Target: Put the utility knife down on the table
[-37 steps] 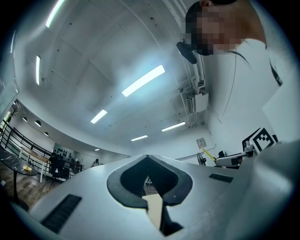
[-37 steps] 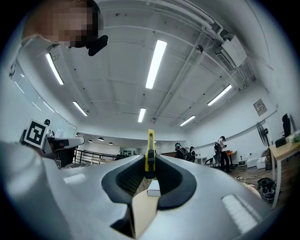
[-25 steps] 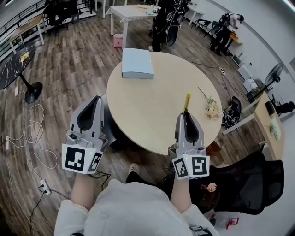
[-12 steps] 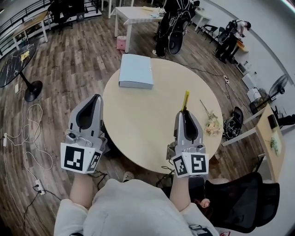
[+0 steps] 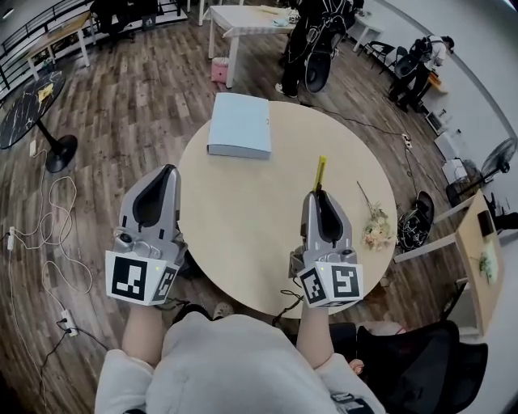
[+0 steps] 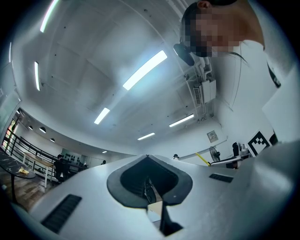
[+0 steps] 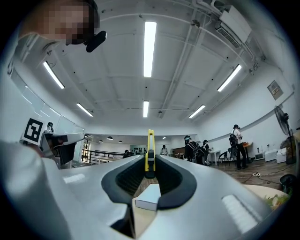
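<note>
A yellow utility knife (image 5: 320,172) sticks forward out of my right gripper (image 5: 317,196), which is shut on it above the round beige table (image 5: 243,210). The right gripper view shows the knife (image 7: 149,150) upright between the dark pads of the right gripper (image 7: 149,165). My left gripper (image 5: 165,176) hovers beside the table's left edge, shut with nothing in it. In the left gripper view the left gripper (image 6: 147,159) points toward the ceiling, and the knife (image 6: 202,158) shows small at the right.
A light blue box (image 5: 239,125) lies on the far left part of the table, also seen as the box (image 7: 147,202) between the right jaws. Dried flowers (image 5: 375,222) lie at the table's right edge. People stand beyond the table near a white table (image 5: 251,18); cables (image 5: 48,242) trail on the floor.
The person has moved closer to the table, so the right gripper with the knife now sits further over the tabletop. Both grippers keep their hold and spacing.
</note>
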`<act>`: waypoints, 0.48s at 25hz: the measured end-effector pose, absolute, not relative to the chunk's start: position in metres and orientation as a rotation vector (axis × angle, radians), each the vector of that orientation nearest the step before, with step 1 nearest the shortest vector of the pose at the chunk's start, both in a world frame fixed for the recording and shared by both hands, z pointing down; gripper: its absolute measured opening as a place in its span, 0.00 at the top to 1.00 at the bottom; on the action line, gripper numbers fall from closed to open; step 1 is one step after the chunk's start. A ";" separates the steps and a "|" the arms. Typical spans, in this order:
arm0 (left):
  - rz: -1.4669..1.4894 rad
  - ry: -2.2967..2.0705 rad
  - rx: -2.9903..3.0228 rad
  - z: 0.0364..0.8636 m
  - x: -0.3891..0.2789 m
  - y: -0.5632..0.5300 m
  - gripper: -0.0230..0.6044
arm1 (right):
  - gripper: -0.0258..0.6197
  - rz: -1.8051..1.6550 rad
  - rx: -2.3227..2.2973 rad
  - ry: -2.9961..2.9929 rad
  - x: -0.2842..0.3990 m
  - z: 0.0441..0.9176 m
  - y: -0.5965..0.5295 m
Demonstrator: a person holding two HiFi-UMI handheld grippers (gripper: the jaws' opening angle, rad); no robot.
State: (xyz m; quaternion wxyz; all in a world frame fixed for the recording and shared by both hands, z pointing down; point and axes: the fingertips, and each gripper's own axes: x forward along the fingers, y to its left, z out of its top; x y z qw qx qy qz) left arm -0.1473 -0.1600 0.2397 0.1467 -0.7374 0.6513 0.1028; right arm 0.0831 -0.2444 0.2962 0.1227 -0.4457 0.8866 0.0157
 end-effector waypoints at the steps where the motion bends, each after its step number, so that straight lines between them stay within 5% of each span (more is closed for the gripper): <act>1: 0.291 1.878 -2.126 0.241 -0.148 -0.163 0.95 | 0.84 0.035 -1.302 2.588 0.082 0.298 -0.247; 12: 0.256 1.849 -2.175 0.248 -0.154 -0.201 0.95 | 0.84 -0.052 -1.339 2.613 0.063 0.321 -0.280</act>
